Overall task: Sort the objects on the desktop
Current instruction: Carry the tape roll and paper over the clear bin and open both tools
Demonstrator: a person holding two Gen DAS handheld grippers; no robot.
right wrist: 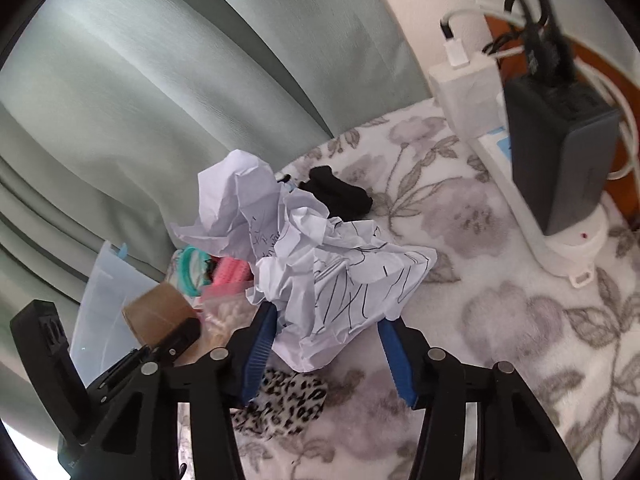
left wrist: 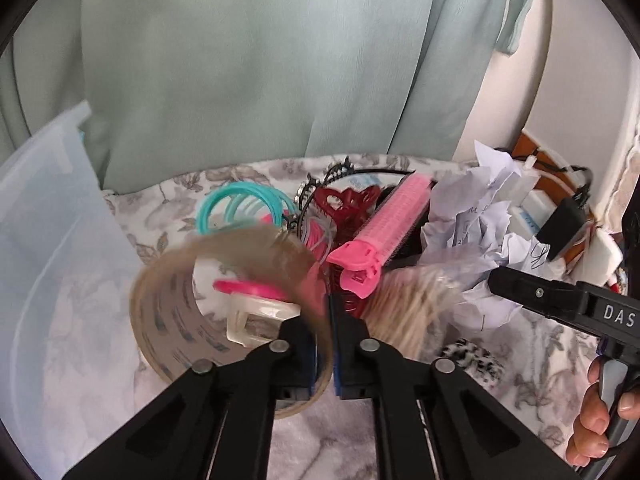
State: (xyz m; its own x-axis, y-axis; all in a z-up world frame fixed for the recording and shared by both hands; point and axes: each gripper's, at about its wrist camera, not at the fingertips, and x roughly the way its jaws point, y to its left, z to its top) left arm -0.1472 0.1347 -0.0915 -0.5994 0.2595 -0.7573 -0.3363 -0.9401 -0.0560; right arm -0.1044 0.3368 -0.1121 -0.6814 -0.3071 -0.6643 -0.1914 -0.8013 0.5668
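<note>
my left tool (left wrist: 325, 336) clenched on the tape roll's (left wrist: 176, 312) rim.
my right tool (right wrist: 326, 340) half-spread around the crumpled paper (right wrist: 340, 276); pads beside it, contact unclear.

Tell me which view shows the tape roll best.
The left wrist view. There the tape roll fills the near foreground, its ring and printed inner face visible though motion-blurred, with the left gripper shut on its wall. The right wrist view shows only a brown sliver at the left.
</note>
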